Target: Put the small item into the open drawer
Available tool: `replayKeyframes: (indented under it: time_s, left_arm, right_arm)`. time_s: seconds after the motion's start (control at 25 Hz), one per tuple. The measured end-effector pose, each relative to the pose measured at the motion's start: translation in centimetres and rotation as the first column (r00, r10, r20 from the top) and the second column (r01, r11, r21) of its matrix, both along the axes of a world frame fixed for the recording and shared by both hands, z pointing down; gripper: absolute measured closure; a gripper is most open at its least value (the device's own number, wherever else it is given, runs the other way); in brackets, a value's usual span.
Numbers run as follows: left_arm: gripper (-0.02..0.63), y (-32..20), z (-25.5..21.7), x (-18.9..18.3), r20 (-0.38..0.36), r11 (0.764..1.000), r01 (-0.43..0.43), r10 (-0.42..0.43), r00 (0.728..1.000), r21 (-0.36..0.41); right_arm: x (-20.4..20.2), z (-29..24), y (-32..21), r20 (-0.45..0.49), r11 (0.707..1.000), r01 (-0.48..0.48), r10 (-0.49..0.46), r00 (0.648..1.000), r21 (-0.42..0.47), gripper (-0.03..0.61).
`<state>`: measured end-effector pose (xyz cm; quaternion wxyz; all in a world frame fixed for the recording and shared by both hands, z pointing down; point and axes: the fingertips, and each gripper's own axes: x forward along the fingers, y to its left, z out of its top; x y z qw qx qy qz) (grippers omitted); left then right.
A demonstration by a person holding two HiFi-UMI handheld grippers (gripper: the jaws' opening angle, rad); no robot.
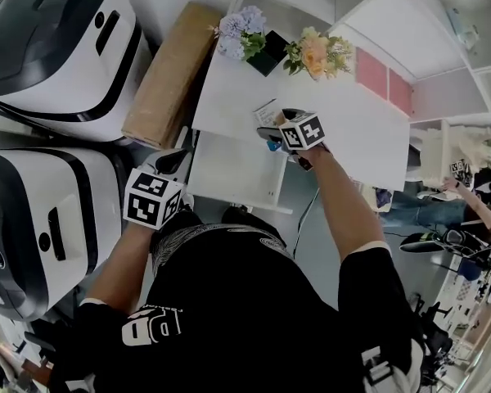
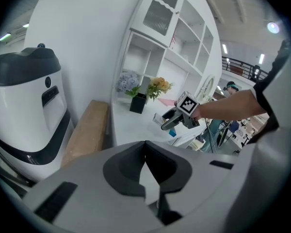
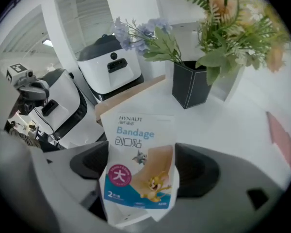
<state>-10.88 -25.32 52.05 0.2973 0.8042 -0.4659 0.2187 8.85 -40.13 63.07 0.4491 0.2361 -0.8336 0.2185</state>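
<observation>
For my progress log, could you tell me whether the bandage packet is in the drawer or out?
Out: the bandage packet is clamped between the fingers of the right gripper, over the desktop.

The person's left gripper (image 1: 170, 169) is held low and close to the body, with its jaws pressed together. The bare left forearm (image 1: 124, 262) rises from the lower left towards it. The right arm (image 1: 344, 211) stretches forward, further out than the left. The right gripper (image 1: 278, 136) has its jaws clamped on a bandage packet (image 3: 138, 164).
</observation>
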Motion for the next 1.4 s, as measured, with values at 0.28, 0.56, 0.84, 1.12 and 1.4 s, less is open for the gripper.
replayKeyframes:
  time_s: [0.28, 0.56, 0.84, 1.12, 1.4]
  left_arm:
    - [0.6, -0.2, 2.3, 1.9, 0.022, 0.996, -0.08, 0.081, 0.997, -0.042]
    - [0.6, 0.2, 4.3, 3.8, 0.035, 0.984, -0.155, 0.159, 0.987, -0.088]
    - [0.6, 0.9, 5.0, 4.5, 0.038, 0.977, -0.186, 0.191, 0.981, -0.108]
    - [0.6, 1.8, 5.6, 4.5, 0.034, 0.975, -0.18, 0.186, 0.982, -0.129]
    - [0.6, 2.5, 6.5, 4.4, 0.017, 0.976, -0.142, 0.147, 0.989, -0.163]
  right_arm:
    - [-1.3, -1.2, 5.5, 0.053, 1.0, 0.013, -0.014, 0.999, 0.024, 0.158]
    - [-2.0, 0.1, 10.6, 0.059, 1.0, 0.018, -0.019, 0.998, 0.015, 0.158]
    - [-2.7, 3.6, 14.5, 0.012, 0.997, 0.069, -0.069, 0.998, -0.036, 0.158]
    - [-2.8, 7.7, 15.8, -0.067, 0.988, 0.127, -0.133, 0.989, -0.084, 0.158]
    - [-2.9, 12.4, 15.3, -0.175, 0.973, 0.207, -0.222, 0.959, -0.1, 0.158]
